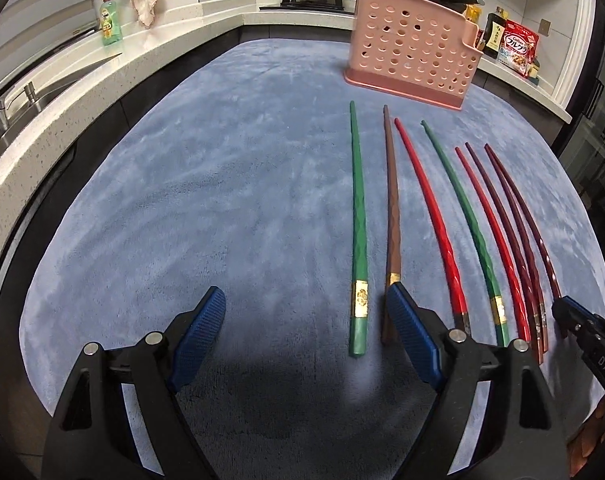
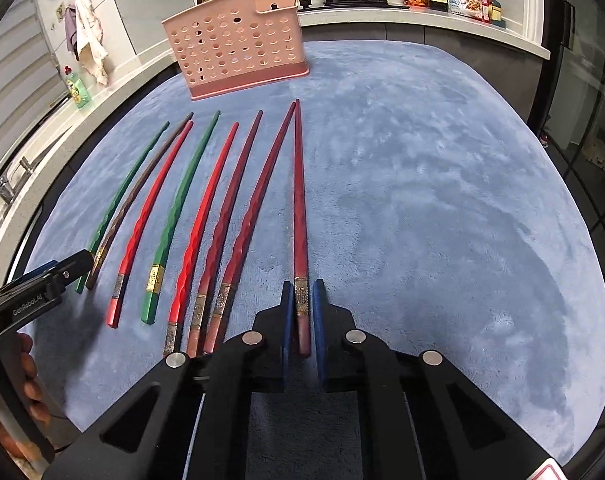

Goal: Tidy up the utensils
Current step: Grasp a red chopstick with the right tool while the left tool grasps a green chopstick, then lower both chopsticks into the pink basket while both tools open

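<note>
My right claw (image 2: 302,316) is closed around the gilt-banded end of the dark red chopstick (image 2: 298,200), which lies flat on the blue mat (image 2: 422,200), rightmost of the row. My left claw (image 1: 306,328) is spread, empty, beside the green chopstick (image 1: 357,240). Step in hand: pickup. Next, I judge, lift and carry to the pink holder (image 2: 238,40), tip lowered inside.

Light is even and cool from overhead. You cast a soft dark shadow on the blue mat (image 1: 222,208) just ahead of the left gripper (image 1: 302,340). Chopsticks (image 2: 298,208) show glossy highlights. Fisheye bends the counter edge (image 1: 62,120) hard; corners vignette to black. Centre stays sharp, with slight blur at the rims.
</note>
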The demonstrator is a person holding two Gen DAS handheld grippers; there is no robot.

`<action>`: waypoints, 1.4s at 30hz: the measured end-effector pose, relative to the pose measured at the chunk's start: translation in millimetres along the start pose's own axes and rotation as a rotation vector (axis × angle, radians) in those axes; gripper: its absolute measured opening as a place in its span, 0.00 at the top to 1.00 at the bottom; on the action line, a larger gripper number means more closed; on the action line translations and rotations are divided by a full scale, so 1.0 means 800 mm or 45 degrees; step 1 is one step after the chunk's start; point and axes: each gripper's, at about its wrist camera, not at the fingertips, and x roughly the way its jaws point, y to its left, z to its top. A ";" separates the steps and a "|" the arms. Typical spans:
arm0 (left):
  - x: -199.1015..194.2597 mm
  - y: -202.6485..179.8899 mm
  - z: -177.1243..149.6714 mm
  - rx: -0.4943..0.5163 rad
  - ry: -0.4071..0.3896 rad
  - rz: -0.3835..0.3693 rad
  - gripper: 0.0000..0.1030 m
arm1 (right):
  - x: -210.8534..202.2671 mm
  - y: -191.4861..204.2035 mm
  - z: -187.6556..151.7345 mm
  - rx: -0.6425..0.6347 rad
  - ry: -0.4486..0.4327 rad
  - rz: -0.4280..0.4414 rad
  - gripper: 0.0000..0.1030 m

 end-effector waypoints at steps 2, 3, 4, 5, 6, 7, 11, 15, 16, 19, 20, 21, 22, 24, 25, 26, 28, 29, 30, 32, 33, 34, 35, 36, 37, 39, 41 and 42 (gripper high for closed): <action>0.002 0.001 0.001 0.002 0.001 0.008 0.31 | 0.000 0.000 0.000 -0.001 0.000 -0.002 0.91; 0.004 0.001 0.002 0.006 0.007 0.013 0.34 | 0.000 0.000 0.000 0.000 0.001 -0.002 0.91; 0.004 0.002 0.002 0.008 0.006 0.015 0.34 | 0.000 0.000 0.000 0.001 0.002 -0.001 0.91; 0.004 0.002 0.002 0.010 0.003 0.015 0.34 | 0.000 -0.001 0.000 0.001 0.002 0.000 0.91; 0.004 0.001 0.002 0.018 0.003 0.018 0.34 | 0.001 -0.001 0.000 0.001 0.002 0.000 0.91; 0.004 0.000 0.001 0.028 0.002 0.024 0.35 | 0.001 -0.001 0.000 0.003 0.003 0.001 0.91; 0.005 -0.002 -0.001 0.037 0.002 0.025 0.40 | 0.002 -0.001 0.000 0.001 0.004 0.000 0.91; 0.004 -0.005 -0.002 0.046 0.002 0.024 0.51 | 0.002 -0.001 -0.001 -0.003 0.004 -0.003 0.91; 0.003 -0.005 -0.002 0.044 0.002 0.021 0.54 | 0.002 0.000 -0.001 -0.002 0.004 -0.002 0.91; 0.001 -0.004 -0.003 0.035 0.004 0.004 0.67 | 0.002 0.000 -0.001 -0.003 0.005 -0.001 0.91; 0.000 -0.003 -0.003 0.029 0.008 -0.003 0.69 | 0.002 0.000 -0.001 -0.002 0.005 -0.001 0.91; -0.001 -0.003 -0.003 0.028 0.011 -0.019 0.75 | 0.002 -0.001 -0.001 -0.002 0.005 -0.001 0.91; -0.001 -0.002 -0.003 0.027 0.015 -0.032 0.81 | 0.002 -0.001 -0.001 -0.002 0.005 0.000 0.91; -0.001 -0.002 -0.003 0.026 0.023 -0.055 0.85 | 0.002 -0.001 -0.001 0.003 0.009 0.005 0.91; -0.002 -0.001 -0.002 0.026 0.026 -0.063 0.88 | 0.001 -0.001 -0.001 0.004 0.011 0.008 0.93; -0.002 -0.002 -0.002 0.028 0.027 -0.072 0.88 | 0.000 -0.002 0.000 0.004 0.013 0.011 0.93; -0.004 0.000 -0.001 0.028 0.035 -0.090 0.89 | -0.002 -0.002 0.000 0.003 0.018 0.016 0.93; -0.004 0.000 0.000 0.024 0.038 -0.104 0.89 | -0.004 -0.002 0.000 0.006 0.018 0.019 0.93; -0.005 0.000 0.001 0.019 0.043 -0.119 0.90 | -0.006 -0.002 0.000 0.009 0.018 0.024 0.93; -0.008 -0.001 0.003 0.013 0.052 -0.140 0.92 | -0.012 -0.003 0.001 0.010 0.013 0.027 0.93; -0.011 -0.002 0.003 0.015 0.052 -0.146 0.92 | -0.017 -0.002 0.001 0.009 0.006 0.027 0.93; -0.016 -0.003 0.004 0.019 0.049 -0.152 0.92 | -0.020 -0.003 0.003 0.009 0.003 0.030 0.93; -0.019 -0.003 0.005 0.019 0.045 -0.157 0.92 | -0.025 -0.003 0.004 0.011 -0.005 0.034 0.93; -0.023 -0.003 0.006 0.017 0.040 -0.162 0.92 | -0.029 -0.004 0.006 0.012 -0.013 0.036 0.93; -0.029 -0.003 0.008 0.013 0.035 -0.165 0.92 | -0.037 -0.003 0.009 0.010 -0.027 0.038 0.93; -0.038 0.000 0.014 -0.004 0.024 -0.183 0.92 | -0.049 -0.003 0.014 0.013 -0.050 0.042 0.93; -0.048 0.001 0.021 -0.014 0.008 -0.192 0.92 | -0.062 -0.004 0.021 0.018 -0.080 0.048 0.93; -0.054 0.002 0.025 -0.018 -0.007 -0.193 0.92 | -0.070 -0.005 0.026 0.022 -0.101 0.051 0.93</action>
